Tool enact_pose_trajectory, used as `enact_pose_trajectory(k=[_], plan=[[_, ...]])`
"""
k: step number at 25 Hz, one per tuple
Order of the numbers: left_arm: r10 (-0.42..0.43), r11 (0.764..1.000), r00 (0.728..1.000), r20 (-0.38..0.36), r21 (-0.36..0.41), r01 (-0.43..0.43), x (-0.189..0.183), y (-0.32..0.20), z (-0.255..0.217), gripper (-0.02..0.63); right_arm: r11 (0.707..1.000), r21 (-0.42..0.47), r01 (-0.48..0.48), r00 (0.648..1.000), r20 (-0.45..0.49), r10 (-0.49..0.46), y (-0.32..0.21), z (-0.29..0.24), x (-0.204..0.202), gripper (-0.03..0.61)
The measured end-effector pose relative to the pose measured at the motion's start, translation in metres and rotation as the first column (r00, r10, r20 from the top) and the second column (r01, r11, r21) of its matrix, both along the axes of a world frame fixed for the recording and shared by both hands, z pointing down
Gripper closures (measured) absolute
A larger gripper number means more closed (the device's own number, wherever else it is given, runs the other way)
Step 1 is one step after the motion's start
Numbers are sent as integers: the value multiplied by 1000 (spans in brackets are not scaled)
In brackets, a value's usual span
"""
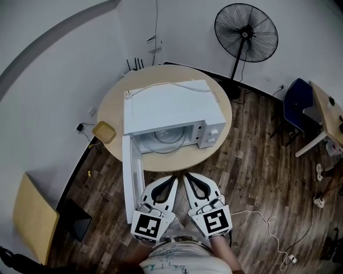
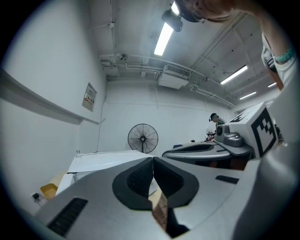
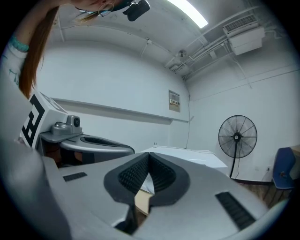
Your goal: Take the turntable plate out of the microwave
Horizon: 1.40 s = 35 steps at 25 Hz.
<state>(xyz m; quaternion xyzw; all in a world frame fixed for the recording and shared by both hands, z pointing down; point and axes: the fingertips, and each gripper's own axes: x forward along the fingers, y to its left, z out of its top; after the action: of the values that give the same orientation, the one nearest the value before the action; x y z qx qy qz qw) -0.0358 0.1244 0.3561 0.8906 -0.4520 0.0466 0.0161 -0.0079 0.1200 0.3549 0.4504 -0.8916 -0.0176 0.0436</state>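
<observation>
The left claw [image 1: 170, 181] and right claw [image 1: 189, 179] are closed, empty, side by side off the near edge of the counter [image 1: 110, 101]. The turntable plate [image 1: 170, 138] sits inside the open microwave [image 1: 171, 107].

A small yellow square tray [image 1: 104, 131] is set at the left edge of the round wooden tabletop [image 1: 217, 91]; a black pedestal fan [image 1: 246, 33] is seen beyond.

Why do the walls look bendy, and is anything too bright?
Head view: the wide lens curves the wall around the microwave. Left gripper view: black corners, and the ceiling light glares white. Right gripper view: black corners too, light strip washed out.
</observation>
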Motion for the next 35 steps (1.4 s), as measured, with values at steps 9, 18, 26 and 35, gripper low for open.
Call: enact_pose_trajectory(k=[9, 18, 26, 35], plan=[[-24, 999, 999, 32, 26, 23, -15, -9, -2, 601, 999, -21, 24, 999, -31, -25, -10, 4, -20, 588], [-88, 996, 996, 34, 3, 88, -25, -47, 8, 601, 996, -31, 85, 996, -26, -86, -52, 7, -26, 588], [-202, 979, 979, 23, -13, 203, -24, -105, 2, 600, 986, -17, 164, 986, -10, -164, -118, -1, -15, 588], [-397, 915, 918, 16, -67, 398, -55, -139, 23, 600, 963, -37, 268, 963, -2, -268, -181, 2, -1, 588]])
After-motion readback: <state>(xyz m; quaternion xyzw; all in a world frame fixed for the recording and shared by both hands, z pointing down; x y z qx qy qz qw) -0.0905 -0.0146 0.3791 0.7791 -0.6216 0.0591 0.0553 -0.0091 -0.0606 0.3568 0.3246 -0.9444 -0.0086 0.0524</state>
